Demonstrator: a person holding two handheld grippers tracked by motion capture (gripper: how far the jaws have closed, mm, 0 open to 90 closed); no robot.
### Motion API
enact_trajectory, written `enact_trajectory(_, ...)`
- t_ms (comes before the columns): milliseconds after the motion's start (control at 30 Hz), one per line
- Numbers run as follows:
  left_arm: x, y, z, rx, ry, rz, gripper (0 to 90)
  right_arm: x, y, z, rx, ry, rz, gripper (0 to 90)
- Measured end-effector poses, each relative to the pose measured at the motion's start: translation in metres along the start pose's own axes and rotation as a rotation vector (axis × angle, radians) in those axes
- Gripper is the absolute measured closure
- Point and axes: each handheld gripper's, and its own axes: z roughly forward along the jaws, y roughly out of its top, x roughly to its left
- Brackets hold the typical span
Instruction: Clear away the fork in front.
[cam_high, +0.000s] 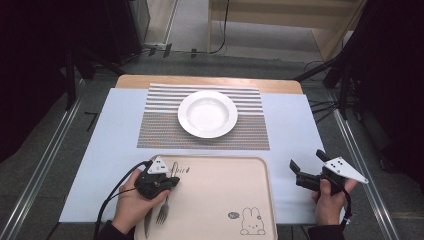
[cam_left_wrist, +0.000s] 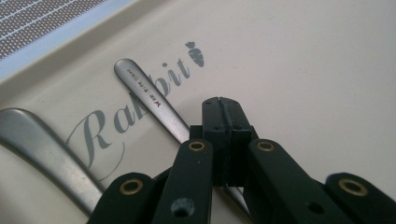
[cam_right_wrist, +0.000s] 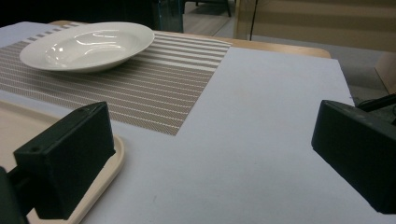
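A beige tray (cam_high: 225, 195) printed with a rabbit lies at the table's near edge. On its left part lies a metal fork (cam_high: 162, 214), tines toward me. The fork handle (cam_left_wrist: 144, 93) runs across the word "Rabbit" and in under my left gripper (cam_left_wrist: 219, 106), whose pads are pressed together over it. That left gripper (cam_high: 169, 181) sits low on the tray. Beside the fork lies a second metal handle (cam_left_wrist: 37, 144). My right gripper (cam_high: 307, 160) hovers right of the tray, jaws wide apart and holding nothing; the right gripper (cam_right_wrist: 210, 154) faces the plate.
A white deep plate (cam_high: 208, 114) rests on a striped placemat (cam_high: 160, 120) at the table's far middle. A pale blue sheet (cam_high: 295, 125) covers the tabletop. Dark stands and cables flank the table on both sides.
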Motion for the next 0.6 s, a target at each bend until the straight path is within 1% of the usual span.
enact_trajectory(300, 0.0084, -0.0022, -0.0033, 0.001, 0.01, -0.017, 89.6, 0.0002, 0.0001, 0.0, 0.0, 0.0, -0.001, 0.0)
enact_trajectory(467, 0.0093, -0.0026, -0.0037, -0.004, 0.006, -0.018, 89.5, 0.0002, 0.0, -0.0002, 0.0, 0.001, -0.002, 0.0)
enact_trajectory(600, 0.0109, -0.0029, -0.0064, -0.037, 0.007, -0.042, 89.1, 0.0003, 0.0001, 0.0007, -0.001, 0.002, -0.002, 0.0)
